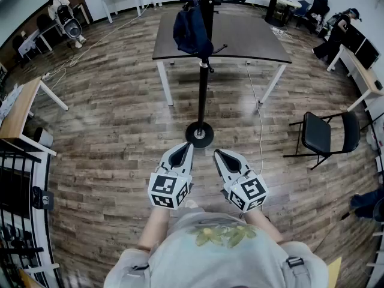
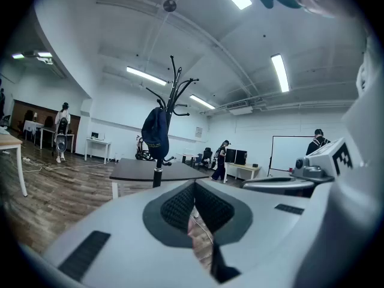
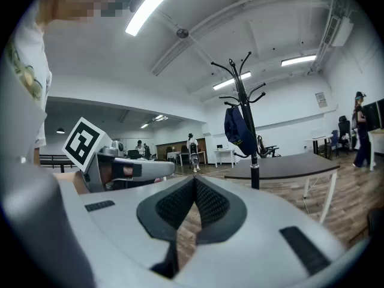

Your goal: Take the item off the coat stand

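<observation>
A black coat stand [image 1: 203, 71] rises from a round base [image 1: 199, 134] on the wood floor straight ahead of me. A dark blue cap or bag [image 1: 191, 32] hangs from one of its upper hooks; it also shows as the blue item [image 2: 155, 133] in the left gripper view and the blue item [image 3: 239, 132] in the right gripper view. My left gripper [image 1: 188, 147] and right gripper [image 1: 218, 155] are held side by side close to my body, short of the stand's base. Both have their jaws together with nothing between them.
A dark-topped table [image 1: 240, 39] with white legs stands just behind the stand. A black folding chair [image 1: 324, 134] is at the right, a wooden desk [image 1: 18, 110] at the left. A cable [image 1: 259, 125] runs over the floor. People stand at the far edges of the room.
</observation>
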`<action>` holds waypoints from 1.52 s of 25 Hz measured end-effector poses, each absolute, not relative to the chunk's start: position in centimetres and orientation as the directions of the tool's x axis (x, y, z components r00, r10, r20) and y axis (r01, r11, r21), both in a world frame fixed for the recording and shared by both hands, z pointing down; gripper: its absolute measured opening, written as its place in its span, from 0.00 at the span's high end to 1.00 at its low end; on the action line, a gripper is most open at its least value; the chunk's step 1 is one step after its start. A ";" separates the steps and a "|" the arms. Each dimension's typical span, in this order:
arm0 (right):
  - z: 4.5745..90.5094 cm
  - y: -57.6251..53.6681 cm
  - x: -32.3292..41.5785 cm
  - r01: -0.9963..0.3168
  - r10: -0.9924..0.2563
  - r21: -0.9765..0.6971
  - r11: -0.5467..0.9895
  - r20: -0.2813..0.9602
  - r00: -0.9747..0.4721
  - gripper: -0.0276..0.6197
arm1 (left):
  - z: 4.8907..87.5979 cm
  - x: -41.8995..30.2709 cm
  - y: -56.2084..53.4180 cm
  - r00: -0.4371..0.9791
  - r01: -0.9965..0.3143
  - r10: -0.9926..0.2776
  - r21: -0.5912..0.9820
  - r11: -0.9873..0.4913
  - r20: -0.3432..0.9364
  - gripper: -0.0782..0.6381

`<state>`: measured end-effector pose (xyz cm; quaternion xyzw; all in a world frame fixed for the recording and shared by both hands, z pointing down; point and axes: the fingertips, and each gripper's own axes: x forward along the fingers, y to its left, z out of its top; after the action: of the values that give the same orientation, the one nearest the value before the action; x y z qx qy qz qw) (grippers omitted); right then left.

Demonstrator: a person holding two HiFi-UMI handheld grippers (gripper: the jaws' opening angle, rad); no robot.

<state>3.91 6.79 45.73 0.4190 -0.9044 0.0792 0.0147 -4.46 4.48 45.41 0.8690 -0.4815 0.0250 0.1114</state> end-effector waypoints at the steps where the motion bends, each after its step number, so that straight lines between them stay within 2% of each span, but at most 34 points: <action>1: 45.7 6.8 3.8 -0.764 -0.759 -0.131 0.632 0.091 -0.644 0.95 | 45.4 -4.6 4.5 0.539 -0.840 -0.829 0.168 -0.515 0.151 0.87; 11: 44.9 6.3 3.3 -0.793 -0.794 -0.108 0.600 0.043 -0.607 0.95 | 44.2 -7.0 3.5 0.530 -0.847 -0.838 0.130 -0.516 0.129 0.87; 38: 45.1 0.5 3.2 -0.782 -0.784 -0.139 0.608 0.050 -0.619 0.95 | 42.2 -6.4 -4.0 0.546 -0.836 -0.832 0.117 -0.535 0.095 0.86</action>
<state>3.18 0.47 45.09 0.4365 -0.8967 0.0735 -0.0081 -6.39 -3.98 42.18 0.8761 -0.4762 0.0140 0.0742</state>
